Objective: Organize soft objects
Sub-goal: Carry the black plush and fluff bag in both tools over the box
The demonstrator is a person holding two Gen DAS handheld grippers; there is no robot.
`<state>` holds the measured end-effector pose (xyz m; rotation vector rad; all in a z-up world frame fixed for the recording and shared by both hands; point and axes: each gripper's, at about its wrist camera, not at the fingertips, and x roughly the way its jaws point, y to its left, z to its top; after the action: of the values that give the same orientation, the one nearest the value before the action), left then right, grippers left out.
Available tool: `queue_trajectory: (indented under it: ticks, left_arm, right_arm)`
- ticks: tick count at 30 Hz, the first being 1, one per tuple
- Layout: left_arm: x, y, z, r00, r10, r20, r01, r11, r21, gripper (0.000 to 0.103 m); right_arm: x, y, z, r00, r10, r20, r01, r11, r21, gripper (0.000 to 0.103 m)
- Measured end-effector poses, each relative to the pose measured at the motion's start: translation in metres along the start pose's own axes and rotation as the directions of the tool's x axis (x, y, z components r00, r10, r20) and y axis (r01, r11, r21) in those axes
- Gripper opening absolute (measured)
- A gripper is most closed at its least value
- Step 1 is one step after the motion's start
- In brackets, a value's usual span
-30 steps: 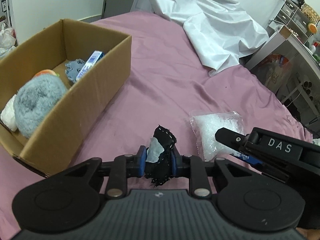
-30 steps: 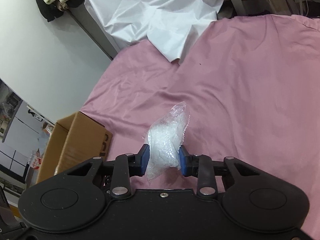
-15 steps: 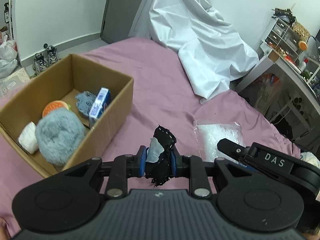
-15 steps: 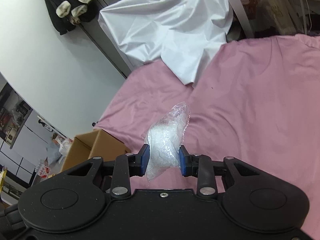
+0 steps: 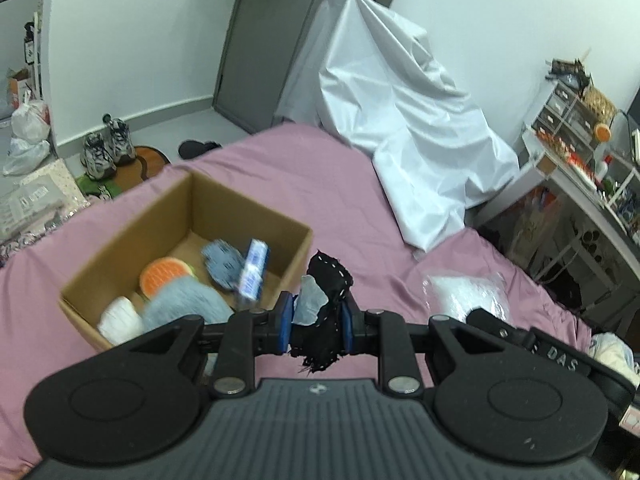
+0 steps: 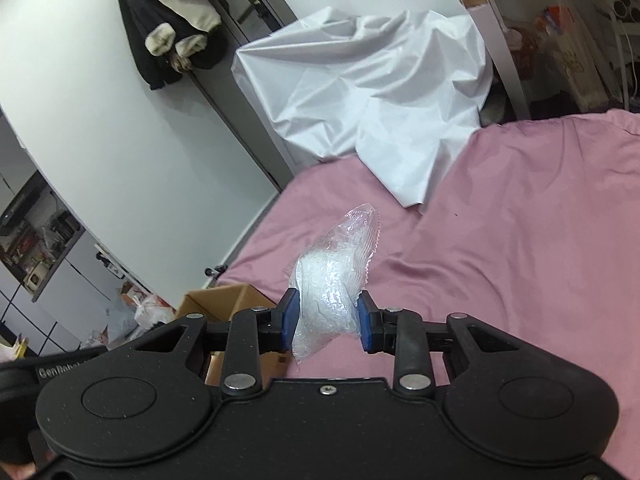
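Already the cardboard box [image 5: 132, 248] at left centre of my left view holds a grey fluffy ball [image 5: 188, 304], an orange round [image 5: 164, 274], a white roll [image 5: 120, 320] and a blue packet [image 5: 253, 274], so much seems sorted. My left hand-held gripper [image 5: 316, 326] is clamped on a black cloth [image 5: 326, 312]; my right hand-held gripper [image 6: 326, 324] pinches a clear plastic bag [image 6: 334, 280] above the pink bed [image 6: 520, 240]. Both look left to box. Its body reads "DAS"; the packet's print is blurred.
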<state>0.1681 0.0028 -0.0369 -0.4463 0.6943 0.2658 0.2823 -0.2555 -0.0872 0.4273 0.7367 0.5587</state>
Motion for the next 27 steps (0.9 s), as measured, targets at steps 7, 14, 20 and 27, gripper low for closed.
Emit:
queue_trajectory:
  ticks: [7,14,20,27]
  left_arm:
    - [-0.023,0.035,0.025,0.999,0.010,0.050,-0.009,1.000,-0.006,0.023]
    - [-0.035,0.076,0.050,0.996,0.026,0.086,-0.023,0.999,-0.030,0.023]
    - [-0.035,0.105,0.069,0.994,0.015,0.108,-0.010,0.999,-0.048,0.023]
    - [-0.023,0.132,0.078,0.995,0.002,0.104,0.009,0.995,-0.098,0.023]
  right_arm:
    - [-0.008,0.028,-0.003,0.998,0.057,0.033,-0.056,0.998,-0.028,0.030]
    - [-0.001,0.058,-0.008,0.994,0.110,0.028,-0.108,0.992,-0.068,0.030]
    - [0.011,0.079,-0.013,0.992,0.125,0.001,-0.124,0.988,-0.091,0.030]
    - [0.037,0.107,-0.022,0.991,0.130,-0.031,-0.133,0.986,-0.100,0.030]
